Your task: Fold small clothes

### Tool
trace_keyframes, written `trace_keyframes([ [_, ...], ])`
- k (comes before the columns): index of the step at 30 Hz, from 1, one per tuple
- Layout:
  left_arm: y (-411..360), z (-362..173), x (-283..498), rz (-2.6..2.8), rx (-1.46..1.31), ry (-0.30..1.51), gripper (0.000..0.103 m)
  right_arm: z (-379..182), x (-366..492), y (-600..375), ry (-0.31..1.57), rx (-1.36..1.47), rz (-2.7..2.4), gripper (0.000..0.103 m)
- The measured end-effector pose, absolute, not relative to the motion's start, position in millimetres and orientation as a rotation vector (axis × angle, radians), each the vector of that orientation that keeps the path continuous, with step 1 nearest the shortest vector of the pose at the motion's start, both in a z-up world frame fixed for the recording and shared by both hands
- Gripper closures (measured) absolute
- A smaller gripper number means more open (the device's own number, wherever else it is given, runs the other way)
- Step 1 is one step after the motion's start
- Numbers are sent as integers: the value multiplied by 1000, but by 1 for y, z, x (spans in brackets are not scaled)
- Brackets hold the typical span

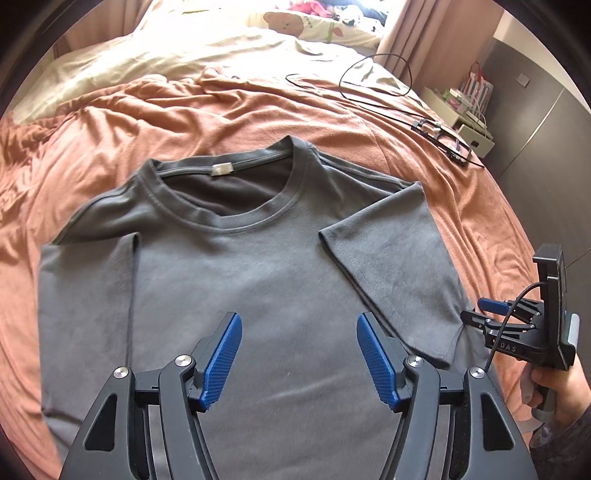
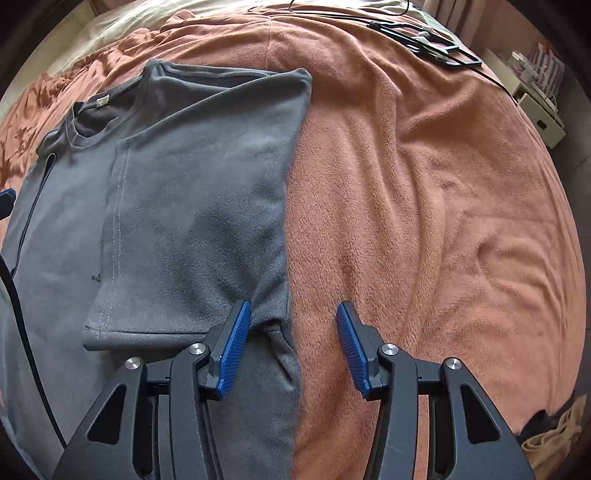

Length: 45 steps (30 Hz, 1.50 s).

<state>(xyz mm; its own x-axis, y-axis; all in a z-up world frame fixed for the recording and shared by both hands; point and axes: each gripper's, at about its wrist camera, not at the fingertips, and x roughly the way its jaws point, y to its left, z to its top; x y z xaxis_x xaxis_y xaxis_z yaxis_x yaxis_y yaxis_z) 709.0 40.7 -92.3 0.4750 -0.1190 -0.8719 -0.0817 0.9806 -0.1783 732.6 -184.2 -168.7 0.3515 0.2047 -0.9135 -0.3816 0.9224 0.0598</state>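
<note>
A dark grey T-shirt point(image 1: 258, 266) lies face up on a salmon blanket point(image 1: 110, 122), collar point(image 1: 229, 218) pointing away. Both short sleeves are folded inward over the chest: the left sleeve point(image 1: 88, 280) and the right sleeve point(image 1: 391, 251). My left gripper point(image 1: 300, 321) hovers open over the middle of the shirt, nothing between its blue pads. My right gripper point(image 2: 291, 314) is open and straddles the T-shirt point(image 2: 184, 206) at its right side edge, just below the folded sleeve point(image 2: 177, 229). In the left wrist view that right gripper point(image 1: 476, 312) sits at the shirt's right edge, held by a hand point(image 1: 554, 391).
Black cables and a flat black frame point(image 1: 443, 136) lie on the far right of the bed. A cream duvet point(image 1: 184, 48) and a printed pillow point(image 1: 317, 26) are behind the shirt. A white shelf unit point(image 1: 469, 122) stands beside the bed. The blanket point(image 2: 424, 184) spreads right of the shirt.
</note>
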Motion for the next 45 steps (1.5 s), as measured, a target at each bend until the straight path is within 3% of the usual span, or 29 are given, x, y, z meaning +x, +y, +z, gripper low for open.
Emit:
trace_keyframes([
  [11,63,-56,648,16,-247,1058,33,-131,679,-211,1142,-72,336,56],
  [13,66,-44,634,15,-252,1040,22,-116,665,-216,1123,-56,342,32],
  [15,68,-31,620,25,-247,1009,12,-99,648,-221,1092,-44,342,20],
  [17,70,-17,606,30,-239,983,4,-82,633,-227,1068,-26,344,17],
  [21,78,10,578,34,-235,950,3,-57,601,-233,1037,-29,333,6],
  [30,99,49,512,45,-237,880,3,-19,536,-248,1002,-27,348,5],
  [45,137,70,400,105,-278,806,3,19,440,-275,892,-15,321,5],
])
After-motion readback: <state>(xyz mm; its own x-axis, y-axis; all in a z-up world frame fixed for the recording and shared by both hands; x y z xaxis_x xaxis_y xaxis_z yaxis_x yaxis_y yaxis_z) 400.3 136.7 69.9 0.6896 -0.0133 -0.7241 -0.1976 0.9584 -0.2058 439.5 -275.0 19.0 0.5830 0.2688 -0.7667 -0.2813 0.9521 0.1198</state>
